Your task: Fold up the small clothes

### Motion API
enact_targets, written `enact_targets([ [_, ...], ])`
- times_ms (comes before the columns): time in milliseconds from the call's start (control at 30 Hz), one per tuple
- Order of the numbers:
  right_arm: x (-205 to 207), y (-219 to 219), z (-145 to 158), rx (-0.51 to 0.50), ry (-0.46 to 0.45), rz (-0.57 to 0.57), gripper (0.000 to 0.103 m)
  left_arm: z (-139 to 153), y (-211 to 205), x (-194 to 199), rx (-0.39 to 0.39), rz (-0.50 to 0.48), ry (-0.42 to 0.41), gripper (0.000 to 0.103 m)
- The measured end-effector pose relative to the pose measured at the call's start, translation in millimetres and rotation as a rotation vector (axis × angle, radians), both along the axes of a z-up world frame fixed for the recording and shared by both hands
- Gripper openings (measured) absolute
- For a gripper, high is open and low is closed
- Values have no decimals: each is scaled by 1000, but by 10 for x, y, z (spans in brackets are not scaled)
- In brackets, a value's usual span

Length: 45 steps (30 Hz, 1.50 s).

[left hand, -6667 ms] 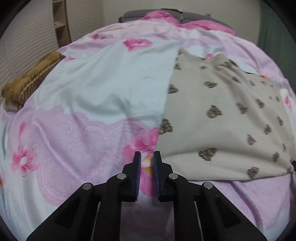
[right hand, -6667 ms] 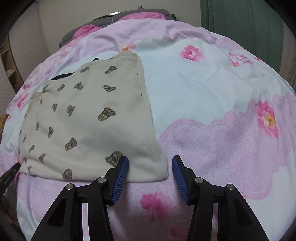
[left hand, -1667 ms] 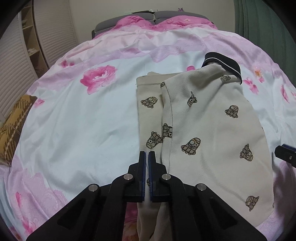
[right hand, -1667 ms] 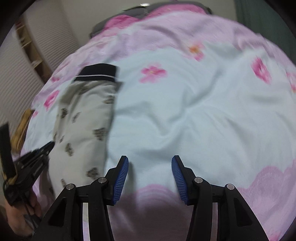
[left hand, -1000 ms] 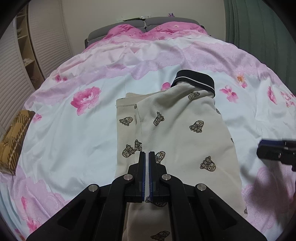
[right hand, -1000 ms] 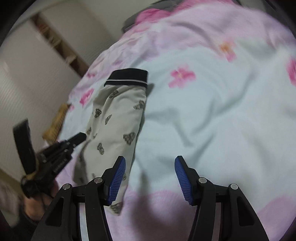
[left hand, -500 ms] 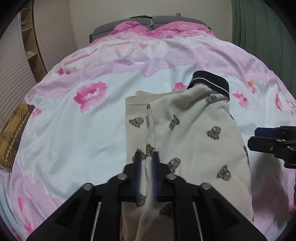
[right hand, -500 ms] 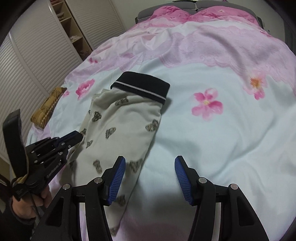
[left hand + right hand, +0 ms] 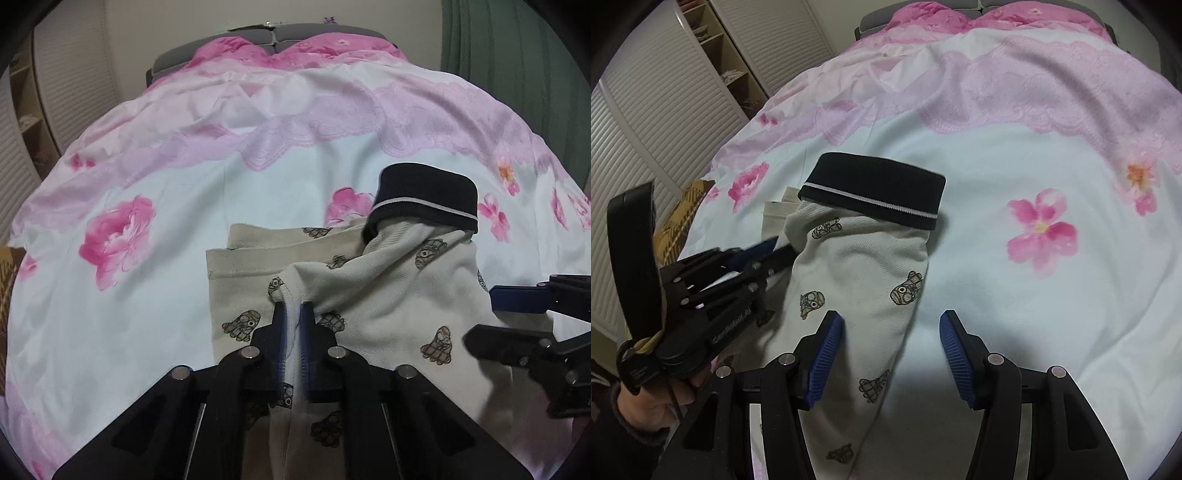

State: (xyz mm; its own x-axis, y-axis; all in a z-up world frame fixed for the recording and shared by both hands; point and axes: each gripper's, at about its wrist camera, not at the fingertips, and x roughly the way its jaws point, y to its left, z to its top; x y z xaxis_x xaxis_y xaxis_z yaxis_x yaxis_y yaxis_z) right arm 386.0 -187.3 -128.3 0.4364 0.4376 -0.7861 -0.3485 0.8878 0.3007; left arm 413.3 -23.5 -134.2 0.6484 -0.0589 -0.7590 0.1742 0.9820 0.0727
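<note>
Beige knit garment (image 9: 388, 302), printed with small figures and ending in a black cuff (image 9: 424, 195), lies part-folded on the bed. My left gripper (image 9: 293, 314) is clenched on a ridge of its fabric; half a second ago those jaws stood slightly apart. My right gripper (image 9: 890, 350) hangs released over the garment's edge, nearer than before. The pink floral bedspread (image 9: 147, 184) covers the bed; louvred doors (image 9: 646, 92) and a green curtain (image 9: 498, 48) flank it.
</note>
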Motion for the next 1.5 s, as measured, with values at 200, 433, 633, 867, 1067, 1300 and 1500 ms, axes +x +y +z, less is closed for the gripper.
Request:
enact_targets([
  [200, -3, 86, 47, -8, -33, 26, 38, 145, 254, 78, -37, 64, -52, 7],
  [433, 1, 86, 22, -17, -19, -6, 38, 104, 203, 71, -7, 10, -17, 9],
  [633, -375, -12, 291, -55, -110, -5, 44, 321, 307, -500, -41, 7, -62, 48],
  [867, -1135, 102, 221, -90, -131, 45, 50, 50, 329, -1207, -3, -4, 12, 48],
  [1067, -1307, 301, -89, -184, -86, 52, 50, -240, 399, -1276, -18, 29, 58, 20],
  [1300, -1318, 174, -147, -155, -52, -2, 47, -180, 585, -1282, -35, 76, 53, 14],
  [1500, -1101, -104, 216, -83, -146, -35, 56, 4, 716, -1587, -167, 158, 23, 74],
])
